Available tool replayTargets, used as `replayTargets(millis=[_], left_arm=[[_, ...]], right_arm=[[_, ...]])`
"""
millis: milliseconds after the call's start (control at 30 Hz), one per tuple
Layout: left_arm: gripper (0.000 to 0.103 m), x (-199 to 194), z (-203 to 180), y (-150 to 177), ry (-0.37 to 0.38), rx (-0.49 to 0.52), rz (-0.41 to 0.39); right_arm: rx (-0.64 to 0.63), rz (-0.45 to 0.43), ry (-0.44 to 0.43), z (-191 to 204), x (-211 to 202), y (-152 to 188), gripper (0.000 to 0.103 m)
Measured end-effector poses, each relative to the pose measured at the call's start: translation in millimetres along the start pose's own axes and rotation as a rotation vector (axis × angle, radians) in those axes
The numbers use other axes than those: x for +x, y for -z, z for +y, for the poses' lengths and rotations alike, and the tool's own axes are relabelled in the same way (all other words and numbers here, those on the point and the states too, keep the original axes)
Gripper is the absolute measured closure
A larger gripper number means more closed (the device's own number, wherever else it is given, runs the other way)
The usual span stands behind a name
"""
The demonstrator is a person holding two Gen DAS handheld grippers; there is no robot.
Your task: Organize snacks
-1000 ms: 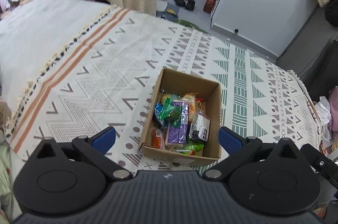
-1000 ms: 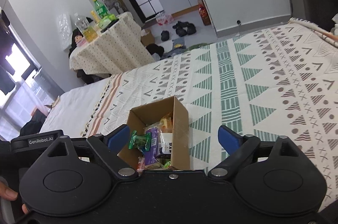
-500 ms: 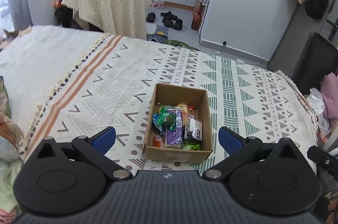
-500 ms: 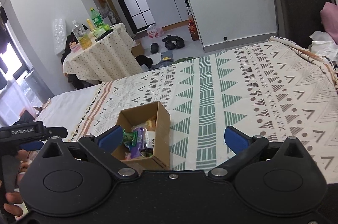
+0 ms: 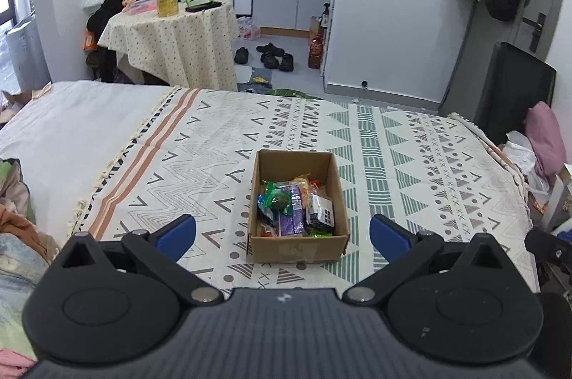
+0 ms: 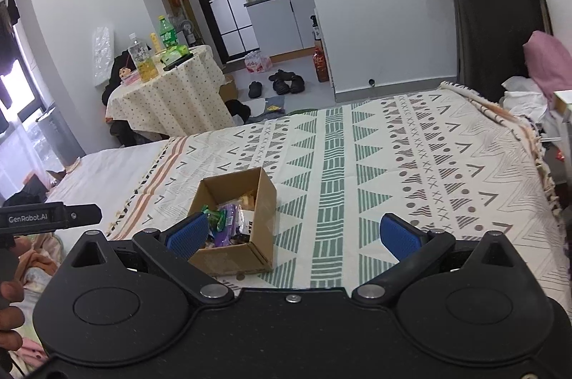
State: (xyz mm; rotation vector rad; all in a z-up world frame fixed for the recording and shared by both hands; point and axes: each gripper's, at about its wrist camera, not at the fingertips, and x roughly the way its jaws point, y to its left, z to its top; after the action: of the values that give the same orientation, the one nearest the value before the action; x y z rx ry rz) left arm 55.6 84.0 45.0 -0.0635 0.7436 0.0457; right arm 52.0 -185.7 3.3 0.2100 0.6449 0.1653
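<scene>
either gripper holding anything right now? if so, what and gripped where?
Nothing is held. Left gripper and right gripper are both open with bare fingers; the snacks all sit in the cardboard box on the bed.

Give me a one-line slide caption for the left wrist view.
Open left gripper facing a cardboard box of wrapped snacks on a patterned bedspread.

A brown cardboard box [image 5: 298,247] sits on a cream blanket [image 5: 411,164] patterned with green-and-grey triangles.
</scene>
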Motion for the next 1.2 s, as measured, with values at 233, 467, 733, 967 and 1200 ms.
replayTargets(millis=[233,467,733,967,1200], left_arm=[[0.0,-24.4,-5.0,4.9,-0.002,0.038,-0.041],[0.0,-40.5,-11.7,17.3,0.032,0.058,-0.069],[0.0,-53.3,-6.0,25.3,0.032,0.045,-0.08],[0.0,-62.6,-2.7,32.2,0.036,0.048,-0.09],[0.0,-65.8,-0.2,32.8,0.043,0.045,-0.094]], right_arm=[[-0.022,-0.036,0.014,6.9,-23.0,1.9,0.0],[-0.076,-0.061,0.035,17.7,-39.9,13.3,0.0],[-0.116,-0.069,0.04,27.2,-52.2,22.1,0.0],[-0.106,-0.069,0.042,30.0,-56.8,25.8,0.0],[-0.109,-0.075,0.044,32.5,-59.3,25.9,0.0]])
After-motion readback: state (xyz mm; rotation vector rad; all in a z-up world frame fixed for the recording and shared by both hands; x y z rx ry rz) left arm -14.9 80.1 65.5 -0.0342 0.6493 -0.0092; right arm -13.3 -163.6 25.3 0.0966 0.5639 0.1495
